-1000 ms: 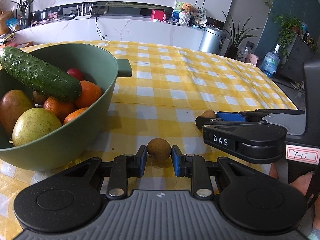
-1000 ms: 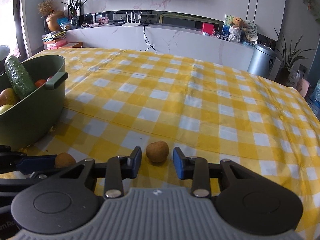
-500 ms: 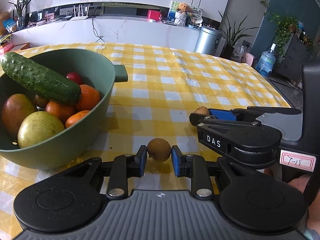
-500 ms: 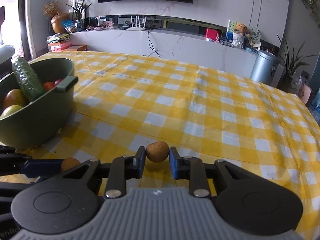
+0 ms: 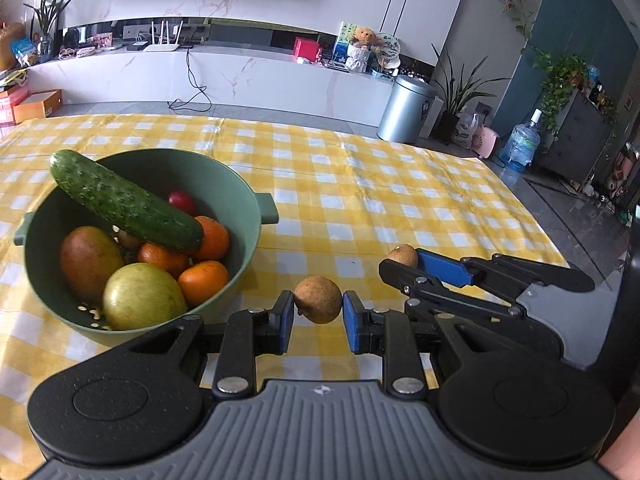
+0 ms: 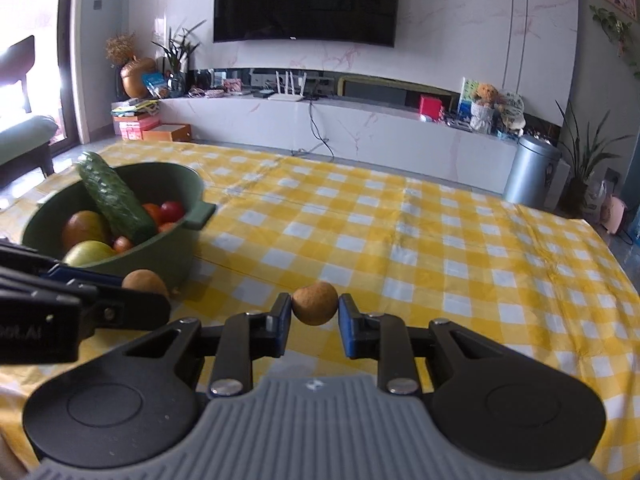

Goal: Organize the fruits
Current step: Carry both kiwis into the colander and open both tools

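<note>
left gripper [image 5: 318,316] is pinching a small brown fruit [image 5: 318,299] | right gripper [image 6: 314,320] is squeezing another one [image 6: 315,303] | both are sitting clear of the cloth, probably heading to the green bowl [image 5: 244,200] at 10 o'clock

A yellow-and-white checked tablecloth [image 5: 400,200] covers the table; behind it, a wall-mounted television [image 6: 306,0], a silver bin [image 5: 406,108], a teddy bear [image 6: 484,94] and 1 water bottle [image 5: 520,146]
</note>
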`<action>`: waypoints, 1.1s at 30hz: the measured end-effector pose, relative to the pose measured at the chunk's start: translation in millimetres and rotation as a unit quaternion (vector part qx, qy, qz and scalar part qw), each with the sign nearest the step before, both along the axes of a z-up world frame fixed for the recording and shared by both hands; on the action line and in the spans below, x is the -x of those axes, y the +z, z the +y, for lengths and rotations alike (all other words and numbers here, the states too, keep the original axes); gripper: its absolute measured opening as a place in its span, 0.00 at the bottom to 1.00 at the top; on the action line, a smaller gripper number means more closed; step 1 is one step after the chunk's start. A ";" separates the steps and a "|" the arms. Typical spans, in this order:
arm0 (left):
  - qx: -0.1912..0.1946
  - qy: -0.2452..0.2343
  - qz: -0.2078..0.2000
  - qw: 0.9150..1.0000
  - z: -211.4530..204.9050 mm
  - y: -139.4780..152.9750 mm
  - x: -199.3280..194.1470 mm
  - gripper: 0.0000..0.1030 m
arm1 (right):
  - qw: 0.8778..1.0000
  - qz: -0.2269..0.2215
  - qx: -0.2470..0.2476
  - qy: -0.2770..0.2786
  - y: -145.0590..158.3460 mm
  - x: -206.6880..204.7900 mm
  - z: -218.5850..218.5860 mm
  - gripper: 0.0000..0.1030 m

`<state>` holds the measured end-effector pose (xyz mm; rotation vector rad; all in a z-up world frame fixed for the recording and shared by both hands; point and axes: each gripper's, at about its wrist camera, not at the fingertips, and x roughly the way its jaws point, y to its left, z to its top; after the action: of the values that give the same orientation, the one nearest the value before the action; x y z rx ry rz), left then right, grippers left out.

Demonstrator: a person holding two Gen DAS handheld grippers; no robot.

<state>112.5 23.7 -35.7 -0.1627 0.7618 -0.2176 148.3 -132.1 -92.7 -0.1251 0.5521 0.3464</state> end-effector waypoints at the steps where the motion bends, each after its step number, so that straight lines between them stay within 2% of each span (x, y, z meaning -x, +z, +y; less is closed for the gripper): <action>1: 0.002 0.000 0.000 1.000 3.0 3.8 1.2 0.28 | 1.000 -0.002 -0.004 0.006 3.3 3.1 2.6 0.21; 7: -0.006 0.018 -0.006 1.000 20.5 21.0 4.7 0.28 | 0.998 0.002 -0.030 0.048 23.5 15.4 24.4 0.21; 12: 0.014 0.049 -0.005 0.999 49.7 23.8 0.8 0.28 | 0.995 0.007 -0.042 0.085 37.7 16.3 48.3 0.21; 14: 0.037 0.059 0.000 0.998 65.8 23.8 -2.5 0.28 | 0.994 0.014 -0.044 0.102 41.7 13.6 58.5 0.21; 16: 0.061 0.067 0.007 0.996 81.3 22.1 -6.7 0.28 | 0.992 0.022 -0.042 0.118 44.7 9.5 69.6 0.21; 22: 0.098 0.110 0.035 0.988 119.5 6.6 -20.8 0.28 | 0.987 0.046 -0.033 0.153 46.7 -10.5 101.1 0.21; 27: 0.108 0.134 0.050 0.984 134.8 -8.4 -28.7 0.28 | 0.982 0.085 -0.030 0.168 40.3 -31.9 119.9 0.21; 33: 0.123 0.136 0.050 0.982 141.0 -20.5 -36.3 0.28 | 0.981 0.111 0.009 0.162 26.1 -48.6 131.2 0.21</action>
<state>148.9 164.6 -56.2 -0.5131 0.8022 -0.0422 196.9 -0.8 -66.6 -0.1966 0.7575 0.6782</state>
